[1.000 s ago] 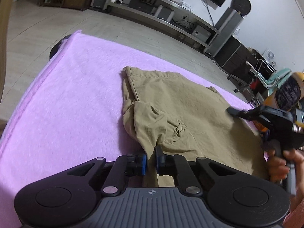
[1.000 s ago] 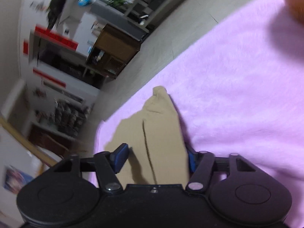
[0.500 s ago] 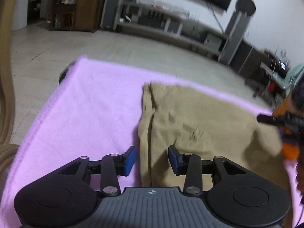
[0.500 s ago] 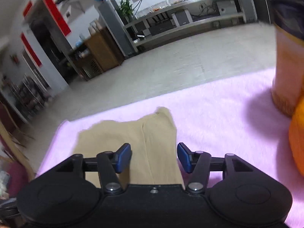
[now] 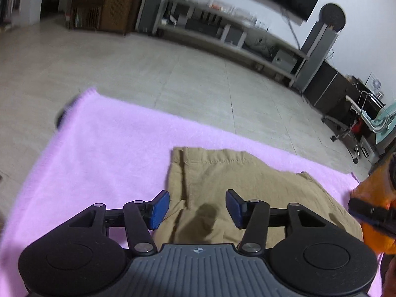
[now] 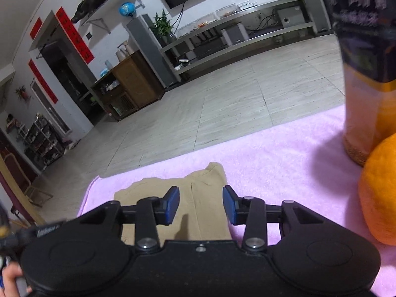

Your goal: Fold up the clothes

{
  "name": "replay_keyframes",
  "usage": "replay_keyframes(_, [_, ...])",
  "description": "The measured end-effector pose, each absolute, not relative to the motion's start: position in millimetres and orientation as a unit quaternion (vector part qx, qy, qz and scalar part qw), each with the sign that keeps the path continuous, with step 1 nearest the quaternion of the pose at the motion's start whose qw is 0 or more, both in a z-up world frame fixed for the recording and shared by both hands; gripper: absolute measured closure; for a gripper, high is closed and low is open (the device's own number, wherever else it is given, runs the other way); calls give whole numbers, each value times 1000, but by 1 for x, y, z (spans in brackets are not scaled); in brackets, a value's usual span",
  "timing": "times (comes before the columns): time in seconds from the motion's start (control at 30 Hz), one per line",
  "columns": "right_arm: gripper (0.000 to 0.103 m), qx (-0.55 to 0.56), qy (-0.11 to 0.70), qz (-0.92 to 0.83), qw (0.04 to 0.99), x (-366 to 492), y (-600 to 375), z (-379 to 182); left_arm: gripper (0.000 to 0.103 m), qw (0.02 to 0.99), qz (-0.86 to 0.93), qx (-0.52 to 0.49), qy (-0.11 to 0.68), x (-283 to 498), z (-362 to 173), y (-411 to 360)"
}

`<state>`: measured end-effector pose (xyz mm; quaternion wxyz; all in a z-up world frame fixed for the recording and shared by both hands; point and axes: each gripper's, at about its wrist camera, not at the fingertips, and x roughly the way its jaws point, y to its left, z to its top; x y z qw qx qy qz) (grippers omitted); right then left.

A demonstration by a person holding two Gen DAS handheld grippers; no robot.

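Note:
A khaki garment (image 5: pixel 247 180) lies folded flat on a pink blanket (image 5: pixel 99 148). My left gripper (image 5: pixel 198 205) hovers over the garment's near left part, open, with only the cloth far below between its blue pads. In the right wrist view the same garment (image 6: pixel 208 173) lies at the blanket's (image 6: pixel 272 160) left end. My right gripper (image 6: pixel 200 203) hangs above its right edge. Its jaws are closing, apart from the cloth and with nothing pressed between them. The right gripper's black finger (image 5: pixel 371 215) shows at the right edge of the left wrist view.
A tall drink bottle (image 6: pixel 366 74) and a round orange object (image 6: pixel 378 193) stand on the blanket to the right of the garment. A hand (image 6: pixel 10 279) shows at the lower left. Past the blanket's far edge lies tiled floor (image 5: pixel 173 74), with shelving along the wall.
My left gripper let go of the garment's edge, opened and drew back from it. My right gripper rose and rolled level, and its jaws narrowed. The garment now lies flatter.

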<state>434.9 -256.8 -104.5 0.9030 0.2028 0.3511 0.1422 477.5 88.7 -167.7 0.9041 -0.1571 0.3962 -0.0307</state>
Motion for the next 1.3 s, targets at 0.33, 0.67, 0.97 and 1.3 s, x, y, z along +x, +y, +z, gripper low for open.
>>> replay_keyframes(0.33, [103,82,375,65,921,442,-228,-134,102,932,-19,-45,358,474,-176,62])
replay_keyframes(0.67, [101,98,354,91,926,433,-220,-119,91,925,41,21,377,473,-193,61])
replay_keyframes(0.97, [72,122,363,107,918,385,-244,-54,51,928,54,-56,364,411,-146,99])
replay_keyframes(1.3, [94,147,387,145,899,353,-257,-61,85,922,-28,-103,371,403,-157,66])
